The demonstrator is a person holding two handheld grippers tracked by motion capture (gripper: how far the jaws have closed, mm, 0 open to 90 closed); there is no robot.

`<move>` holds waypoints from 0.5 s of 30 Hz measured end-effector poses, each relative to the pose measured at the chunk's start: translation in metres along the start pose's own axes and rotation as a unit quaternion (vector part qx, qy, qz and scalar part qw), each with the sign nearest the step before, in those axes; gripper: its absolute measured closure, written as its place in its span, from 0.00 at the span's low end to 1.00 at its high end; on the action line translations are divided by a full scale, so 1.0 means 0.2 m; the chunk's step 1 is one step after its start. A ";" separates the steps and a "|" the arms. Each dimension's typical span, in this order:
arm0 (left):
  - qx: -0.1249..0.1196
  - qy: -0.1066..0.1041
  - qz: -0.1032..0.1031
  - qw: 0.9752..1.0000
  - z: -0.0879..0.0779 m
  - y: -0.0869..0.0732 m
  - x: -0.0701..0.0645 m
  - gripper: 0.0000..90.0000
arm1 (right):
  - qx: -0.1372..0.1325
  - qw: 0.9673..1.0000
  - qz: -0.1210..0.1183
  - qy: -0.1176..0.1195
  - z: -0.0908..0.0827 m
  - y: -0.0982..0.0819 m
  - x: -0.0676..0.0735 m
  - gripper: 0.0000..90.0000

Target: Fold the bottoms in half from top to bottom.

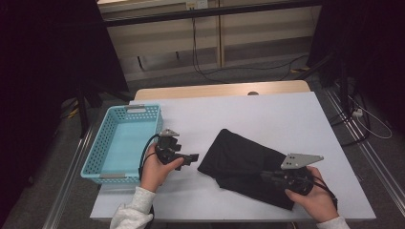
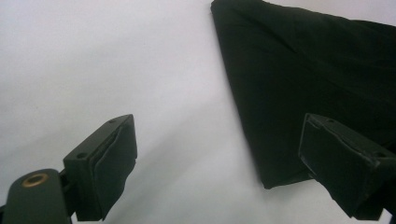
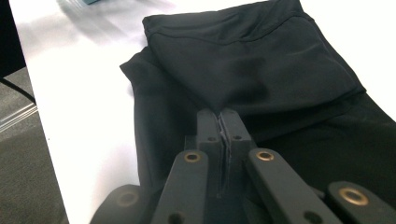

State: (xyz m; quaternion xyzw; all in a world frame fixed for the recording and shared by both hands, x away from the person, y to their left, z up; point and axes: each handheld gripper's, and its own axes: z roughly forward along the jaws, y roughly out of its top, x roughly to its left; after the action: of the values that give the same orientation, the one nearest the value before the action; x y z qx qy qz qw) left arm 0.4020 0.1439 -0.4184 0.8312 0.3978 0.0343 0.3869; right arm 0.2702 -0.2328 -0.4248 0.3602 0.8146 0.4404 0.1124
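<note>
Black cloth [image 1: 241, 160], one, in closed right tongs [image 3: 219, 122]; left tongs [image 2: 217, 163] open.

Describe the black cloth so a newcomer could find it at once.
On the white table, look right of the turquoise basket, toward the near edge. The cloth lies there folded, the only black, soft thing on the table, with the right tool at its near corner.

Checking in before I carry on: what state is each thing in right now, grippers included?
Black cloth: folded, lying flat on the table.
Basket: upright, empty, at the table's left edge.
Left gripper: open, empty, jaws facing the cloth's near corner, not touching it.
Right gripper: shut; pads meet at the cloth's fold, but whether fabric is pinched cannot be told.
</note>
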 end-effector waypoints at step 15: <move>0.001 0.000 -0.001 1.000 0.00 0.00 0.00 0.13 | -0.003 1.000 0.001 -0.004 -0.04 -0.02 0.00 0.99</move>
State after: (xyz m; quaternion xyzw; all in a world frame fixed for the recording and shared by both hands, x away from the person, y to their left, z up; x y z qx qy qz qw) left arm 0.4023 0.1448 -0.4183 0.8310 0.3988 0.0336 0.3863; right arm 0.2649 -0.2399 -0.4225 0.3624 0.8123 0.4421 0.1160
